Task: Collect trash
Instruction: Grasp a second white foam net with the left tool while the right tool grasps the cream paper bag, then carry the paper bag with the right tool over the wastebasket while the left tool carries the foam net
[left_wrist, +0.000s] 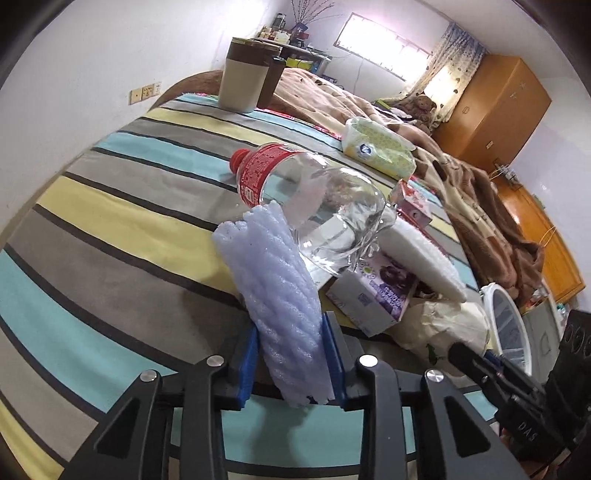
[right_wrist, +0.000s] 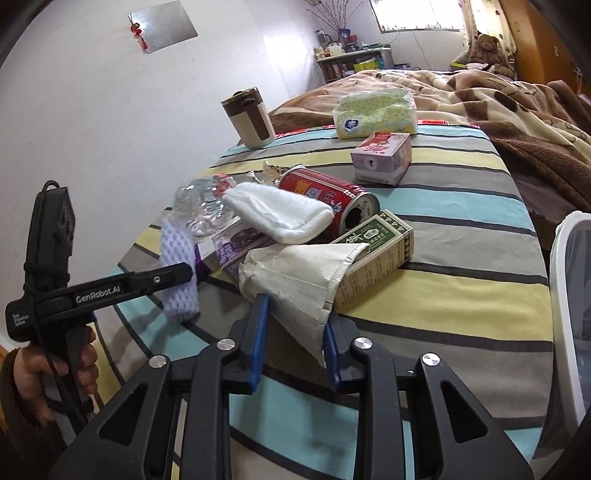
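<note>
Two grips we hold. Our left gripper (left_wrist: 290, 352) pinches a ribbed lilac foam sleeve (left_wrist: 273, 280). Our right gripper (right_wrist: 295, 341) clamps a crumpled paper cup (right_wrist: 299, 277).

Left gripper (left_wrist: 290, 354): angled down, blue pads clamped on both sides of the pale purple foam sleeve (left_wrist: 273, 295), which juts forward past the fingertips. Right gripper (right_wrist: 295, 332): also angled down, pads pinching the flattened beige paper cup (right_wrist: 295, 284). In the right wrist view, a bare hand (right_wrist: 48, 373) wraps the left tool's handle, brown sleeve at the wrist.
</note>
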